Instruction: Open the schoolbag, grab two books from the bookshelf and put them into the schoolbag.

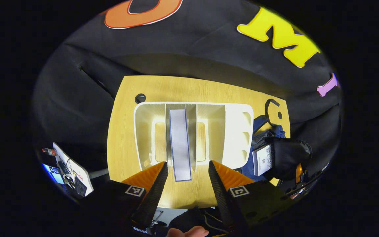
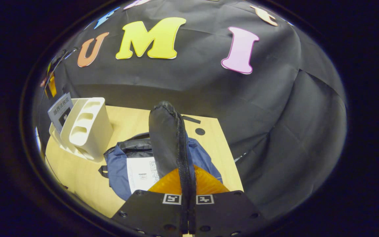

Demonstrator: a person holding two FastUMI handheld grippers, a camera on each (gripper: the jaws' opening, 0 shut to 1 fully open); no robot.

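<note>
On the worktop [image 1: 123,131] the bookshelf [image 1: 239,131] held one book [image 1: 179,144]; the schoolbag [image 2: 120,164] lay beside it, apparently with another book [image 2: 140,174] inside.

My right gripper [image 2: 188,197]: tips hidden behind the schoolbag flap [image 2: 168,141]. Book [image 2: 140,174] in the schoolbag [image 2: 118,164] partly covered by flap. Label print too small to read. Bookshelf [image 2: 87,128] hides the other book's [image 2: 59,110] lower part.

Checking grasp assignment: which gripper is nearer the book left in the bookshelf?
Left. The left gripper hovers open astride the book; the right gripper is off at the schoolbag, clamping its flap.

recording booth, black cloth wall [image 2: 275,108] (wooden table [image 1: 137,89])
</note>
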